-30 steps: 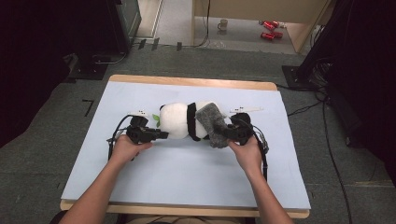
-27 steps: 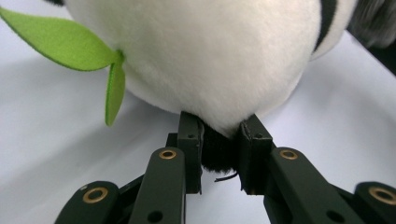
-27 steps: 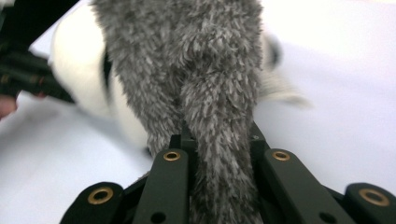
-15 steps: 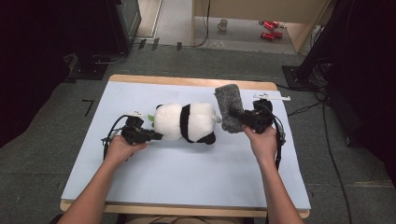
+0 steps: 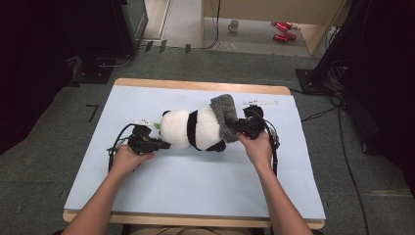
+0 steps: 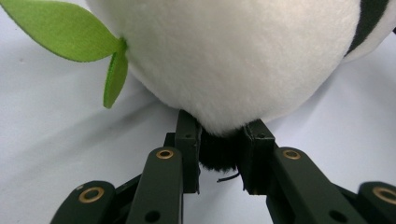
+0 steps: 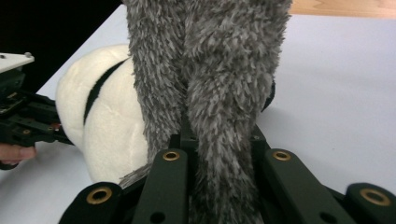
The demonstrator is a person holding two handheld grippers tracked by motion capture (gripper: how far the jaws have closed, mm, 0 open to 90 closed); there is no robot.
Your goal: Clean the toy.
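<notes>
- Panda plush point(image 5: 193, 129) is pinched at its left end by the left gripper point(image 5: 164, 145): in the left gripper view both black jaws clamp a dark tuft under the white head point(image 6: 224, 60), with a green felt leaf point(image 6: 70, 35) sticking out beside it.
- Right gripper point(image 5: 238, 128) is clenched on a grey fuzzy cloth point(image 5: 225, 115); the right gripper view shows the grey pile point(image 7: 219, 93) squeezed between the jaws and rising away from them.
- Lying on its side near the middle of the light blue mat point(image 5: 195, 196), the plush has its long axis running left to right across the table, head toward the left gripper, black band across the middle, hind end toward the right gripper.
- The cloth drapes over the plush's right end, reaching up toward the far table edge.
- Against half a second ago, the right hand point(image 5: 257, 147) has come in leftward and nearer the person, so the cloth now covers the plush's end instead of standing off to its right; the left hand point(image 5: 128, 159) has barely shifted.
</notes>
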